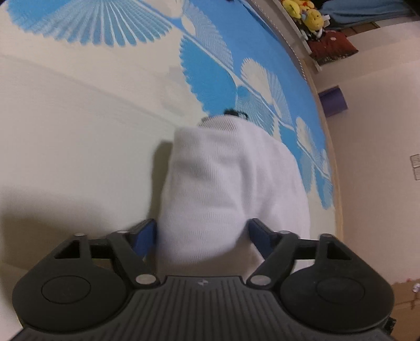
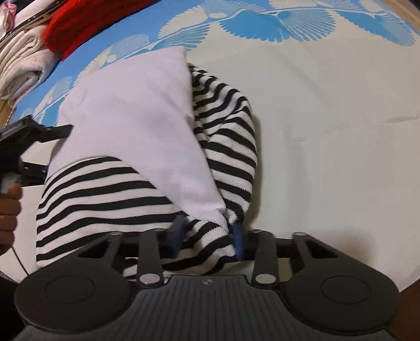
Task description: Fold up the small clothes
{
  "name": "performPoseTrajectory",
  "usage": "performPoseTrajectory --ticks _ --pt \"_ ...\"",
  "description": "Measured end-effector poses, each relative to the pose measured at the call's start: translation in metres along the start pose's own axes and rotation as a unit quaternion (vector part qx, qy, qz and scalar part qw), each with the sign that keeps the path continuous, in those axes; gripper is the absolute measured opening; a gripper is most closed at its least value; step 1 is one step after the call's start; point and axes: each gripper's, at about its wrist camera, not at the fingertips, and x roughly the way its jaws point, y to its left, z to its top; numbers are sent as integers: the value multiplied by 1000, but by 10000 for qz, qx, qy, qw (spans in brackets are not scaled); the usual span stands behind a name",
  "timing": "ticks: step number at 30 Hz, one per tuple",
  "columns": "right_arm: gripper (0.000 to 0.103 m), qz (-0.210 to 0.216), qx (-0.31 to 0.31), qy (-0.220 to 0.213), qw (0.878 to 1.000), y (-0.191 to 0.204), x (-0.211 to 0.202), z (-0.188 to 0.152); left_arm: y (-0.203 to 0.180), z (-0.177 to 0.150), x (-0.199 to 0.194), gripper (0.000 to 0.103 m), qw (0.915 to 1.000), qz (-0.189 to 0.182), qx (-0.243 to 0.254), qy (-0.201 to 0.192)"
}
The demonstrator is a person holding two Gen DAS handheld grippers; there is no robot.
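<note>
A small knitted garment, white on one side and black-and-white striped on the other, lies partly folded on the bed. My right gripper is shut on a bunched striped and white edge of it. In the left wrist view the white side fills the middle, and my left gripper has its blue pads on both sides of the cloth, apparently pinching it. The left gripper also shows in the right wrist view, at the garment's left edge.
The bed sheet is cream with blue fan patterns. A red knit and folded cream clothes lie at the bed's far left. Yellow plush toys sit on a shelf beyond the bed.
</note>
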Motion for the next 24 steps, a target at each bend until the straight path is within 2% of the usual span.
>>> performPoseTrajectory --ticks 1,2,4,6,10,14,16,20,22,24 --pt "20 6 -50 -16 10000 3 -1 0 -4 1 0 60 9999 8 101 -23" --pt "12 3 -127 -64 9999 6 -2 1 -7 1 -3 55 9997 27 240 -35" --pt "9 91 -198 -142 9997 13 -6 1 -16 4 -12 42 9988 85 475 -69" --pt "8 278 -189 -178 9993 18 -8 2 -20 8 -27 40 9982 140 549 -180" --pt "7 724 -375 -275 9963 44 -10 4 -9 26 -73 39 9966 315 444 -620" --pt "7 1143 -608 -299 9911 82 -4 7 17 43 -109 40 9947 456 388 -835" --pt "7 1265 -763 -268 9887 100 0 8 28 48 -124 43 9931 516 350 -997" --pt "7 1347 -1023 -134 9855 127 8 6 38 52 -154 49 9842 938 385 -1449" --pt "7 1242 -1010 -35 9871 132 11 4 32 48 -175 49 9774 1043 694 -1705" --pt "7 1295 -865 -43 9878 133 9 6 24 40 -197 50 9737 1135 955 -1731"
